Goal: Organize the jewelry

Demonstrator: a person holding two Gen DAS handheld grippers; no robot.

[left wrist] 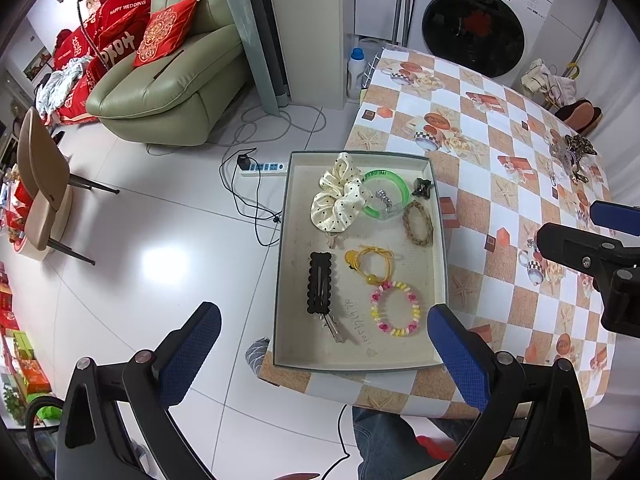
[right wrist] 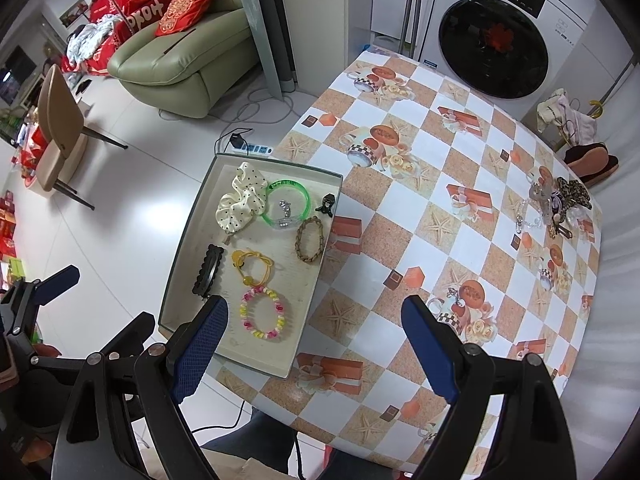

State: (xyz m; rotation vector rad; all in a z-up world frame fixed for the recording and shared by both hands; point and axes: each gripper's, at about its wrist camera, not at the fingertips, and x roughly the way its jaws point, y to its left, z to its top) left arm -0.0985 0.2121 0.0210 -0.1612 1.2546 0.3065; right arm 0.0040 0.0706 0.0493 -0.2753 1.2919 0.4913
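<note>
A shallow cream tray (left wrist: 439, 216) (right wrist: 182, 240) lies at the table's left edge. In it are a polka-dot scrunchie (left wrist: 338, 196) (right wrist: 240, 200), a green bangle (left wrist: 394, 182) (right wrist: 304, 196), a braided band (left wrist: 418, 224) (right wrist: 309, 240), a yellow hair tie (left wrist: 370, 262) (right wrist: 256, 266), a pink and yellow bead bracelet (left wrist: 396, 308) (right wrist: 264, 312) and a black clip (left wrist: 320, 288) (right wrist: 208, 270). A loose pile of jewelry (left wrist: 570, 156) (right wrist: 556, 206) sits at the table's far right. My left gripper (left wrist: 324, 356) hangs open above the tray's near end. My right gripper (right wrist: 316, 344) is open above the tablecloth, empty.
The checked tablecloth (right wrist: 440, 208) covers the table. A washing machine (right wrist: 496, 40) stands behind it. A green armchair (left wrist: 168, 80), a chair (left wrist: 40, 184) and a power strip with cables (left wrist: 264, 168) are on the white floor to the left. A person's legs (left wrist: 384, 440) show below.
</note>
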